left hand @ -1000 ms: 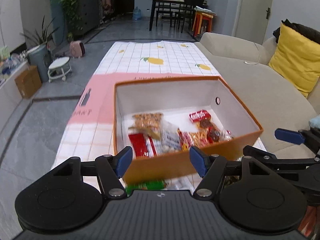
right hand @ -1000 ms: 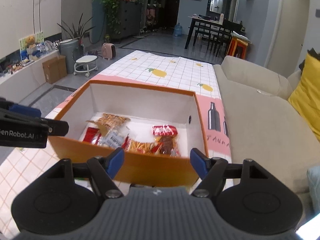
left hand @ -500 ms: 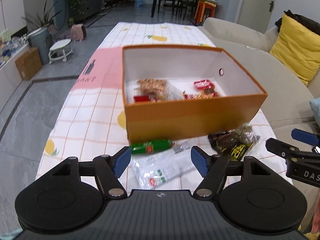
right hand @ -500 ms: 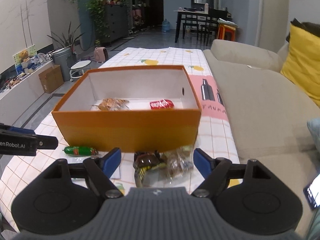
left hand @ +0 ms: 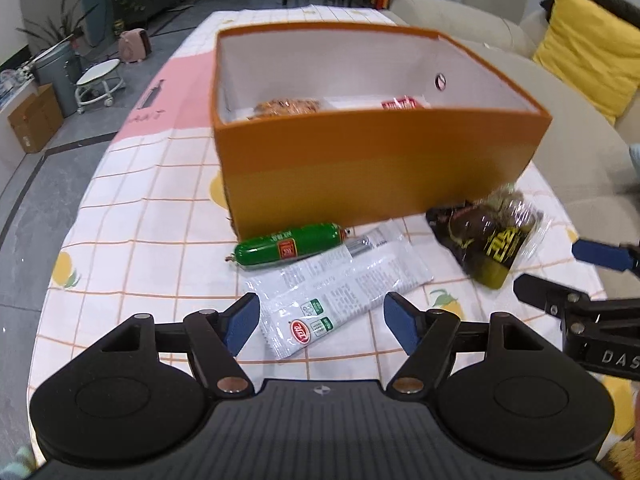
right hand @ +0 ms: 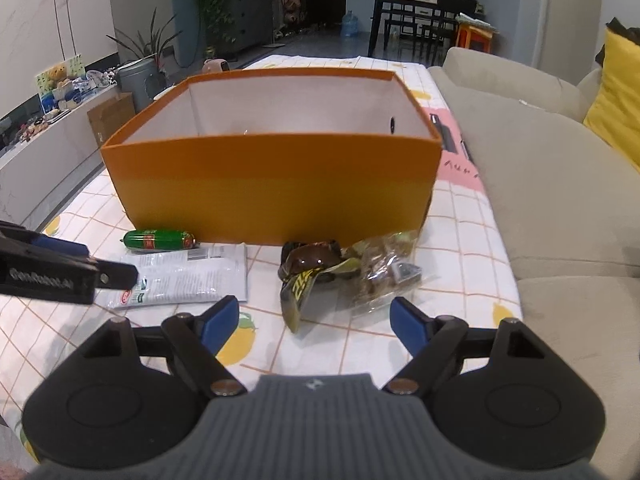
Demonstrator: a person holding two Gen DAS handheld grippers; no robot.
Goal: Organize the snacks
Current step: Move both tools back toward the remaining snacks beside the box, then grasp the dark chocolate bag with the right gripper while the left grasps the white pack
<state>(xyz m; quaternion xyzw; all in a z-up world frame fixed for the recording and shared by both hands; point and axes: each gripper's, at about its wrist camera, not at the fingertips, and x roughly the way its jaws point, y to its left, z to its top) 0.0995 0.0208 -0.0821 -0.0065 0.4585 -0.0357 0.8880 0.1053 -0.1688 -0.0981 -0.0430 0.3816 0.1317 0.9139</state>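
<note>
An orange box (left hand: 376,168) with white inner walls stands on the table and holds several snack packs (left hand: 288,106); it also shows in the right wrist view (right hand: 276,196). In front of it lie a green sausage stick (left hand: 288,246), a white packet (left hand: 340,292) and a dark crinkly bag (left hand: 488,240). My left gripper (left hand: 322,318) is open and empty just above the white packet. My right gripper (right hand: 314,322) is open and empty just short of the dark bag (right hand: 344,272). The sausage (right hand: 160,239) and white packet (right hand: 188,276) lie to its left.
The table carries a checked cloth with lemon prints (left hand: 132,236). A beige sofa (right hand: 540,184) with a yellow cushion (left hand: 588,56) runs along the right side. A stool, a bin and a cardboard carton (left hand: 34,118) stand on the floor to the left.
Both grippers have drawn back from over the box and dropped low toward the table's near end. The snacks in front of the box have come into view. Both stay open.
</note>
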